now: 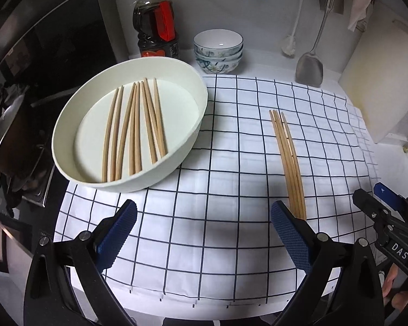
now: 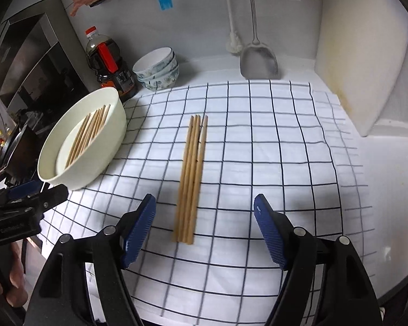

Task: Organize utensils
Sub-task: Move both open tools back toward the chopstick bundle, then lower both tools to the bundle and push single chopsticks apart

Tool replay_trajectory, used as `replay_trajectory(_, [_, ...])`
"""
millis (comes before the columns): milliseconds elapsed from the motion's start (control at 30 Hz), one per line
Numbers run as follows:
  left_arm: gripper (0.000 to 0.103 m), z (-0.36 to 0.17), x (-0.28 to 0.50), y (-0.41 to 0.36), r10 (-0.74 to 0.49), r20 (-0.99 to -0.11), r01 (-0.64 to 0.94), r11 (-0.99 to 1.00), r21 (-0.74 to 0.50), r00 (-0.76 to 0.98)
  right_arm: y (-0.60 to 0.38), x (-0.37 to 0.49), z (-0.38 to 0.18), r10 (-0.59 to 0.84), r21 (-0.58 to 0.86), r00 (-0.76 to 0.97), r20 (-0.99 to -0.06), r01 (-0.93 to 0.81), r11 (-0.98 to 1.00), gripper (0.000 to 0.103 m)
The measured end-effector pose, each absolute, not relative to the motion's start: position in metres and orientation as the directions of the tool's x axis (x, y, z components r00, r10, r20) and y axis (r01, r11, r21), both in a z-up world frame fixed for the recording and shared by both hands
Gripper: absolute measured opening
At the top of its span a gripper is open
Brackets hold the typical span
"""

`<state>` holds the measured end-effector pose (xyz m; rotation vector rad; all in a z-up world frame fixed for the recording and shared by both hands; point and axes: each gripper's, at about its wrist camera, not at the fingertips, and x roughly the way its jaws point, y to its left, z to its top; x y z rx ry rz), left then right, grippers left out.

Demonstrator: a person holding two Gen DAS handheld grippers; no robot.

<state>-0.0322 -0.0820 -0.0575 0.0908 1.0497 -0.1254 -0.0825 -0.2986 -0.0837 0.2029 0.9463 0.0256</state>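
Observation:
Several wooden chopsticks [image 1: 134,127] lie in a white oval basin [image 1: 68,114] at the left of the checked cloth; the basin also shows in the right wrist view [image 2: 108,135]. A bundle of several chopsticks [image 1: 289,163] lies on the cloth to the right, also in the right wrist view [image 2: 191,176]. My left gripper [image 1: 204,233] is open and empty above the cloth, below the basin. My right gripper [image 2: 204,231] is open and empty, its fingers on either side of the bundle's near end, apart from it. The right gripper shows at the left wrist view's right edge [image 1: 378,203].
A white cloth with dark grid lines [image 1: 231,163] covers the counter. At the back stand a dark sauce bottle [image 1: 156,24], stacked patterned bowls [image 1: 219,51], a hanging metal spatula [image 1: 310,68] and a white brush [image 1: 289,46]. A white board [image 2: 361,54] leans at the right. A stove is at the left.

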Motion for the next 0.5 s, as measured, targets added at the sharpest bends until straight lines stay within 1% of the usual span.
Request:
replay_trajectory(133, [0.097, -0.061, -0.034, -0.085, -0.049, -0.873, 0.155, 0.988, 0.030, 0.485, -0.304, -0.082, -0.098, 0.108, 0.187, 0.570, -0.814, 0.081, 0.979, 0.071])
replay_trajectory(267, [0.097, -0.068, -0.031, -0.090, -0.074, -0.859, 0.200, 0.979, 0.033, 0.507, -0.302, -0.080, -0.110, 0.067, 0.161, 0.562, -0.824, 0.118, 0.980, 0.071])
replay_trajectory(400, [0.097, -0.080, -0.024, -0.095, -0.124, -0.863, 0.229, 0.973, -0.009, 0.490, -0.300, -0.075, -0.119, 0.046, 0.146, 0.543, -0.838, 0.142, 0.979, 0.071])
replay_trajectory(500, [0.097, -0.093, -0.019, -0.102, -0.135, -0.869, 0.233, 0.972, -0.023, 0.477, -0.301, -0.070, -0.125, 0.021, 0.124, 0.543, -0.840, 0.154, 0.980, 0.071])
